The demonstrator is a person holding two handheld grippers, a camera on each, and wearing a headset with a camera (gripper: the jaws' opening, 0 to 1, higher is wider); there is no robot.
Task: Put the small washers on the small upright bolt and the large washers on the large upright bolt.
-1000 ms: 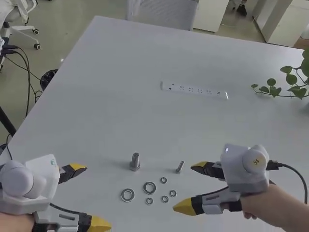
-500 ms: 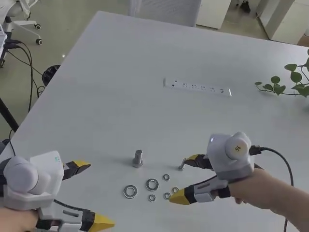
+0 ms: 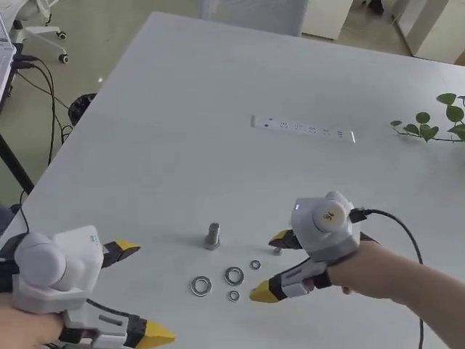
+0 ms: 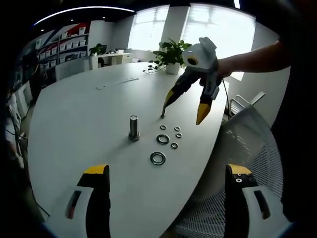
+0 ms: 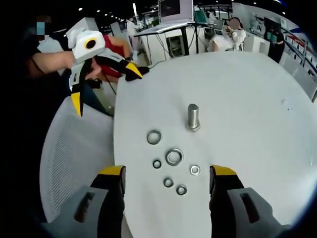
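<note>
right gripper (image 3: 270, 266): jaws standing wide apart and holding nothing; yellow tips pointing left across the washers, body tilting down toward the table.
right hand (image 3: 367, 270): wrapping the grip from behind, forearm stretching in from the lower right edge.
left gripper (image 3: 144, 292): jaws spread wide and empty; hovering over the near left of the table, well apart from the washers, tips pointing right.
large upright bolt (image 3: 212, 236): standing upright on the white table (image 3: 182, 109), between the two grippers.
small upright bolt (image 4: 163, 113): standing to the right of the large bolt; in the left gripper view one right-gripper tip is hanging right at its top, contact cannot be told.
large washers (image 3: 234, 275): two, lying flat and close together, just nearer the person than the large bolt.
small washers (image 5: 168, 182): four, lying flat near the large washers; in the right gripper view sitting between that gripper's open jaws.
power strip (image 3: 303, 129): lying far across the table.
plant (image 3: 436, 123): trailing in at the right edge.
</note>
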